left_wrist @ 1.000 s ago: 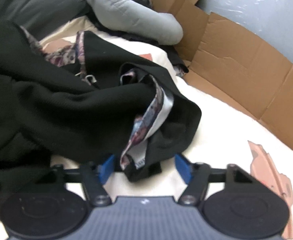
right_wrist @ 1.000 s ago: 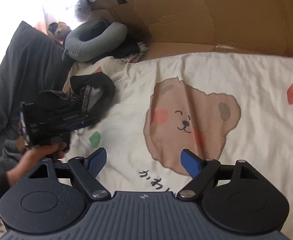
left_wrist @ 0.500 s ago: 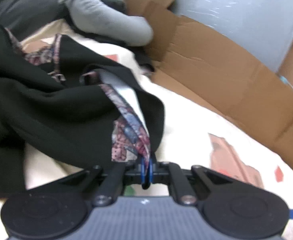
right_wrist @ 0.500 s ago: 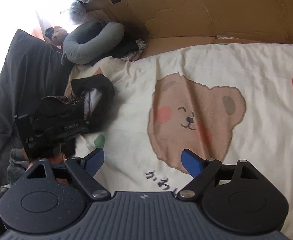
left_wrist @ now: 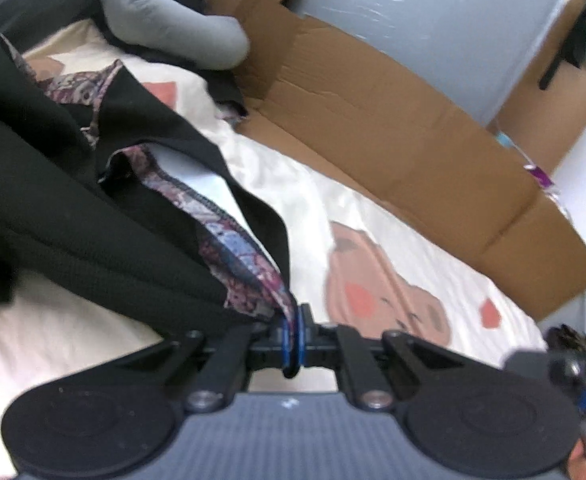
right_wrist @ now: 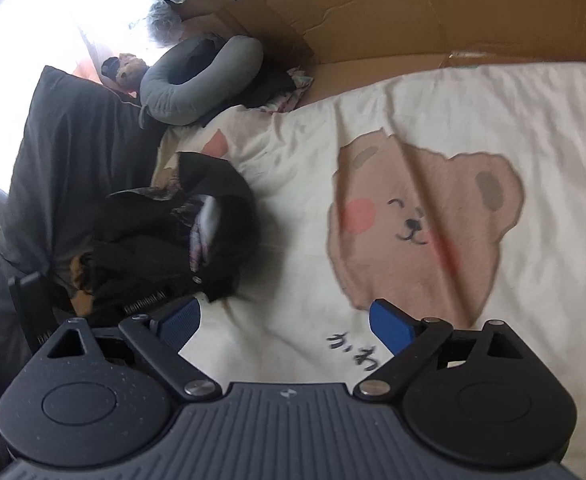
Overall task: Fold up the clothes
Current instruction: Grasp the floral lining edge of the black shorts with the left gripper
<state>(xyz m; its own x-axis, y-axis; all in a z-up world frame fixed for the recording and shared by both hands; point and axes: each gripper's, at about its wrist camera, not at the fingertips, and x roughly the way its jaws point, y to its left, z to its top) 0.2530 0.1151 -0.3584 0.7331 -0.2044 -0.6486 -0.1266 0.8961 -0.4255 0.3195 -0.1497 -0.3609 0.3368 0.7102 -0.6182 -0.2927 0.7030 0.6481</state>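
Note:
A crumpled black garment (left_wrist: 93, 220) with a patterned purple and blue lining (left_wrist: 245, 264) lies on the cream bear-print sheet (left_wrist: 385, 292). My left gripper (left_wrist: 293, 320) is shut on the lining's edge and holds it stretched out from the heap. In the right wrist view the same garment (right_wrist: 213, 208) lies bunched at the left of the sheet (right_wrist: 413, 128). My right gripper (right_wrist: 287, 318) hovers over the sheet, its jaws opening wide with nothing between them. Its left fingertip (right_wrist: 185, 312) is just beside the garment's near edge.
A grey neck pillow (left_wrist: 165, 12) (right_wrist: 201, 76) lies at the head of the bed beside a dark pillow (right_wrist: 61, 152). Flattened cardboard (left_wrist: 393, 120) (right_wrist: 413, 12) lines the far side. A small soft toy (right_wrist: 127, 70) sits by the pillows.
My left gripper closed on the patterned lining edge, then moved right and slightly up, drawing it out from the heap. My right gripper's jaws spread wider and stayed in place.

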